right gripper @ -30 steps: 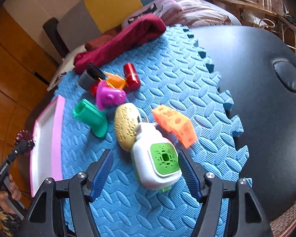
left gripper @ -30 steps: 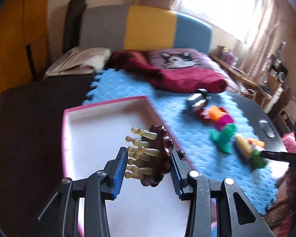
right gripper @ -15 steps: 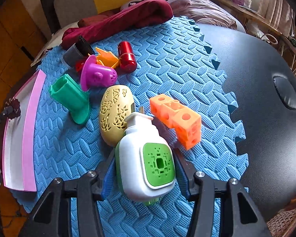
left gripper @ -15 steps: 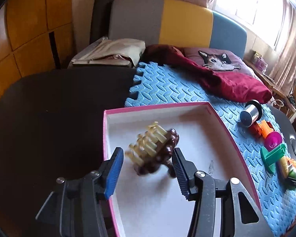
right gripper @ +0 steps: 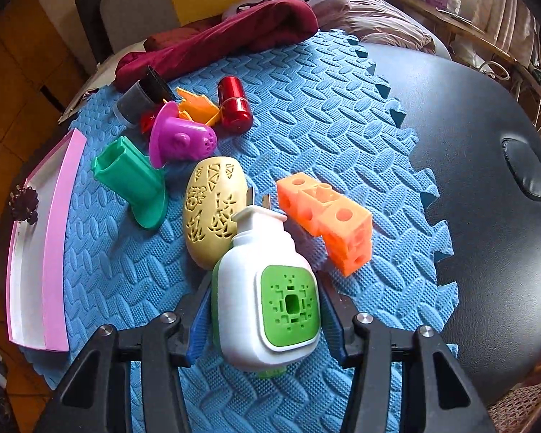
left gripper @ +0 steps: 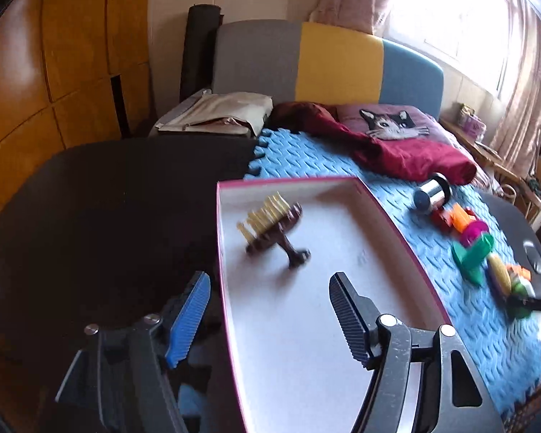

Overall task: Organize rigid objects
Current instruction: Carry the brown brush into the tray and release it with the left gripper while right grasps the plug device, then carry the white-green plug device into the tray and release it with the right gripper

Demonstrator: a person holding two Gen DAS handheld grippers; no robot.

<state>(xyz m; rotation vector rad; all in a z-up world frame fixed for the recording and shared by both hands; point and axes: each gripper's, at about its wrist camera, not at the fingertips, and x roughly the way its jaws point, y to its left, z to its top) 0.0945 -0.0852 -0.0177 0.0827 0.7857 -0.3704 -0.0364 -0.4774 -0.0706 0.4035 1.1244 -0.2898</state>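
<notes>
A brown massage brush with tan prongs (left gripper: 270,225) lies blurred in the pink-rimmed white tray (left gripper: 389,209), ahead of my left gripper (left gripper: 268,303), which is open and empty over the tray's left rim. My right gripper (right gripper: 265,312) is shut on a white plug-in device with a green face (right gripper: 267,288), just above the blue foam mat (right gripper: 324,115). The brush (right gripper: 24,204) and the tray (right gripper: 59,223) also show at the left of the right wrist view.
On the mat lie a cream perforated oval (right gripper: 212,209), an orange block piece (right gripper: 328,216), a green boot shape (right gripper: 133,180), a purple cup (right gripper: 180,139), a red cylinder (right gripper: 234,108) and a grey cylinder (right gripper: 140,99). A maroon cloth (right gripper: 227,39) lies behind. Dark table (right gripper: 487,198) surrounds the mat.
My left gripper opened and pulled back; the brush dropped into the tray. My right gripper closed on the white and green device.
</notes>
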